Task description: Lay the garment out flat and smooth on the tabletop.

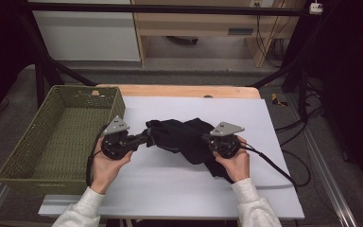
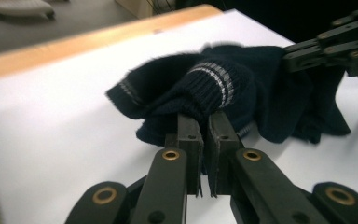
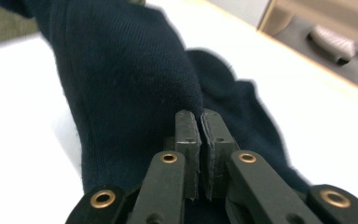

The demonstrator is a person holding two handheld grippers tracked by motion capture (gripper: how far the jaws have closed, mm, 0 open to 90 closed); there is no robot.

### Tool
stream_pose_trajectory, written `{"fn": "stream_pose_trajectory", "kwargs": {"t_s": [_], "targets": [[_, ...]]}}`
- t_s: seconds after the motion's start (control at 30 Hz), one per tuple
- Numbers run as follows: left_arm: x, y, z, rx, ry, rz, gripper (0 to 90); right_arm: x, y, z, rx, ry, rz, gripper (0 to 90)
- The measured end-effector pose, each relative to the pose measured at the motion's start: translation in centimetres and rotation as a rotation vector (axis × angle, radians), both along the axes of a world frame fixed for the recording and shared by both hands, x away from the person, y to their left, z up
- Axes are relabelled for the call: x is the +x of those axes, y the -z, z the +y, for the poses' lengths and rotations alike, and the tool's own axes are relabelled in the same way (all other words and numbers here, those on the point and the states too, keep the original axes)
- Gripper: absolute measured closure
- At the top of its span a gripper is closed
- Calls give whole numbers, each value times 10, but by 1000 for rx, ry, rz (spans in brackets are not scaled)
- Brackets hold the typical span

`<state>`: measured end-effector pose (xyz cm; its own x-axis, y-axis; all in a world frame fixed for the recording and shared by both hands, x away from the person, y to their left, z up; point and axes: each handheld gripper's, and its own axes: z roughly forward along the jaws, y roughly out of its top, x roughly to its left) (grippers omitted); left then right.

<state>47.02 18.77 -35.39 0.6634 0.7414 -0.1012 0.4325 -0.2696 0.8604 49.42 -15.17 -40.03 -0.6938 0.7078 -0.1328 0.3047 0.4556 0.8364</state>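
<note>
Garment: dark navy knit garment (image 1: 184, 137), crumpled, lying near the middle of the white sheet (image 1: 170, 189); a ribbed cuff with pale stripes (image 2: 214, 81) faces the left gripper view.
Garment position: between the two grippers, touching both; part of it is lifted off the sheet where the jaws hold it.
Left gripper (image 2: 204, 123): jaws drawn almost together, clamped on the ribbed edge of the garment beside the striped cuff. In the high view it (image 1: 147, 137) meets the garment's left end.
Right gripper (image 3: 200, 116): jaws pressed together, pinching a fold of the knit fabric (image 3: 121, 84). In the high view its jaw tips are hidden behind the garment's right side.
Left hand (image 1: 105, 165): wrapped around the left gripper body; white sleeve at the wrist.
Right hand (image 1: 234, 163): wrapped around the right gripper body; a black cable (image 1: 276, 168) trails off to the right.
Basket (image 1: 14, 161): green woven, rectangular, at the table's left edge, just beside the left hand.
Table (image 1: 179, 91): wooden edge visible beyond the sheet.
</note>
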Motion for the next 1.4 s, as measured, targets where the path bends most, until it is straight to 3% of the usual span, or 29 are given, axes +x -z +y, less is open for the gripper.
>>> {"fn": "stream_pose_trajectory", "kwargs": {"t_s": [0.13, 0.2, 0.37, 0.47, 0.6, 0.7, 0.83, 0.93, 1.03, 1.13, 1.23, 1.4], "targets": [[7, -24, 5, 9, -35, -40, 858, 3, -27, -13, 56, 46, -45, 875], [13, -31, 4, 12, -58, -49, 858, 6, -37, -17, 61, 66, -67, 876], [39, -39, -6, 46, -116, -41, 857, 27, -49, -27, 68, 138, -92, 875], [58, -33, -13, 38, -139, -21, 857, 47, -46, -33, 63, 205, -93, 874], [82, -17, -17, 28, -156, 19, 847, 71, -31, -41, 11, 322, -69, 868], [89, -3, -16, 1, -172, 34, 731, 81, -16, -47, -17, 381, -16, 819], [77, 9, -9, -49, -158, 22, 478, 70, -9, -52, 7, 330, -23, 648], [64, 20, -9, -49, -122, 28, 315, 53, -12, -56, 59, 279, -21, 517], [53, 33, -14, -63, -75, 51, 214, 34, -14, -56, 119, 224, 21, 391], [46, 47, -24, -56, -33, 79, 116, 16, -9, -55, 107, 177, 58, 332], [42, 61, -37, -27, 15, 113, 38, 2, -1, -52, 102, 144, 90, 297], [39, 81, -58, 82, 55, 122, 18, -15, 15, -48, 97, 102, 147, 276]]}}
